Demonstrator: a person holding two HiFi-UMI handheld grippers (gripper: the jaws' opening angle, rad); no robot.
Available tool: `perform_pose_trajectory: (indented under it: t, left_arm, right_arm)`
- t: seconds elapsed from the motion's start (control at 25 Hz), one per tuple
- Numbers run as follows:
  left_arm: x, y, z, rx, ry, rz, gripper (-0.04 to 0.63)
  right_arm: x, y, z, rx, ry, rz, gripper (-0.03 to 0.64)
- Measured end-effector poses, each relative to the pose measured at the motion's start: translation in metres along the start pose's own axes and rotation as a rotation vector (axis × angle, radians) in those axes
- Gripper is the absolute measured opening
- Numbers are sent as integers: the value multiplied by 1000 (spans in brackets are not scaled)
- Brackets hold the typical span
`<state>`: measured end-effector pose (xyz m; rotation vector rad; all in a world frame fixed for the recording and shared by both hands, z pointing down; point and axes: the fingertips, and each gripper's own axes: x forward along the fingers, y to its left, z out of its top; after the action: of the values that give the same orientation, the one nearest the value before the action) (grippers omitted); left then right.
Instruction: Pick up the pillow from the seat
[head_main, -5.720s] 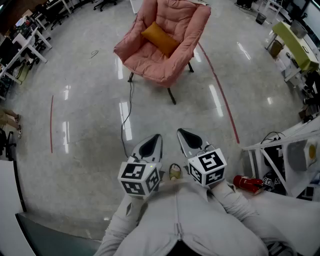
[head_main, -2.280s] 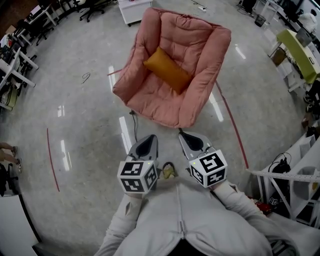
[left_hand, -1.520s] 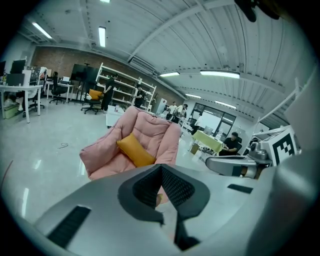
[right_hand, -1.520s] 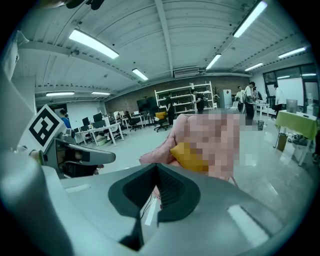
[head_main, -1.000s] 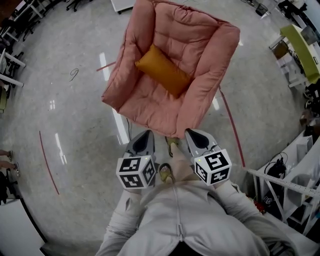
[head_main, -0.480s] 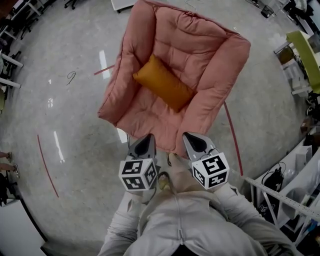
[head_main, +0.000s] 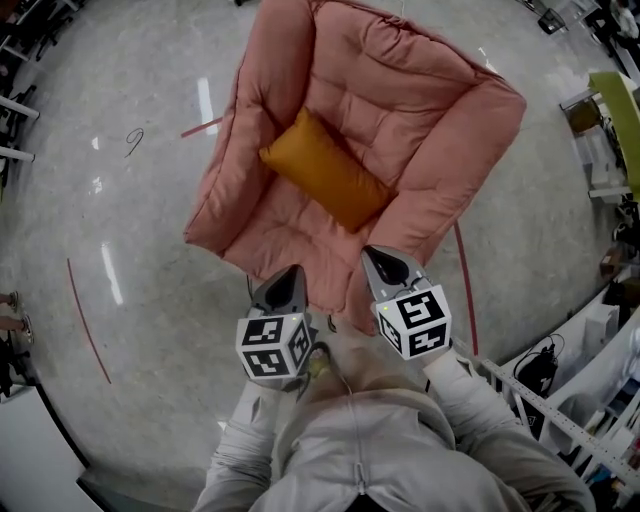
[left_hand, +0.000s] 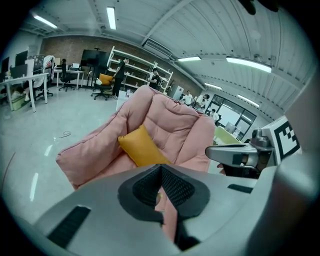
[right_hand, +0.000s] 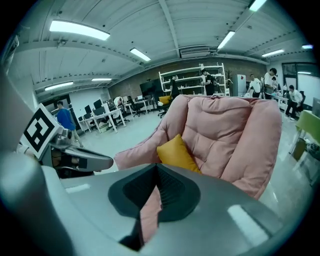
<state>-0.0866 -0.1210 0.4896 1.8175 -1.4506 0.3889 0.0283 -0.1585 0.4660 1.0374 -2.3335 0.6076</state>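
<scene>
an orange pillow (head_main: 325, 170) is seen lying aslant on the seat of a pink padded chair (head_main: 440, 100), with one long side leaned against the quilted backrest and its ends turned toward the two armrests. nothing else is found on the seat. the chair is set on a glossy grey floor (head_main: 130, 230), across which a thin red line (head_main: 85, 320) is drawn. the left gripper (head_main: 290, 275) and the right gripper (head_main: 385, 262) are held side by side by a person in pale sleeves, both pointed at the chair and tilted downward, with their tips shown in the head view over the chair's front edge. the pillow is touched by neither and is kept well apart from both. in the left gripper view the jaws of the left gripper (left_hand: 161, 172) are seen brought together at the tips, with nothing gripped; only the pink cushion is glimpsed behind them. in the right gripper view the jaws of the right gripper (right_hand: 156, 172) are likewise closed on nothing. the pillow (left_hand: 141, 146) is framed just above the closed tips in both gripper views.
</scene>
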Motion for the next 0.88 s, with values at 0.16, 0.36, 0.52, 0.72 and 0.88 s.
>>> perform_pose_trajectory:
  t: [0.16, 0.36, 0.52, 0.72, 0.88]
  left_arm:
    - [23, 3, 6, -14, 17, 21, 5]
    - [52, 9, 10, -16, 41, 25, 5]
    - [71, 11, 4, -28, 61, 29, 5]
    - [91, 14, -5, -46, 85, 24, 5]
    - [101, 15, -12, -55, 96, 24, 5]
  right_arm:
    - [34, -25, 5, -51, 41, -19, 0]
    - [83, -46, 10, -76, 84, 9, 88]
    - [120, -60, 3, -95, 132, 39, 206]
    - [165, -73, -18, -164, 221, 64, 369]
    - [194, -81, -43, -199, 307, 96, 485]
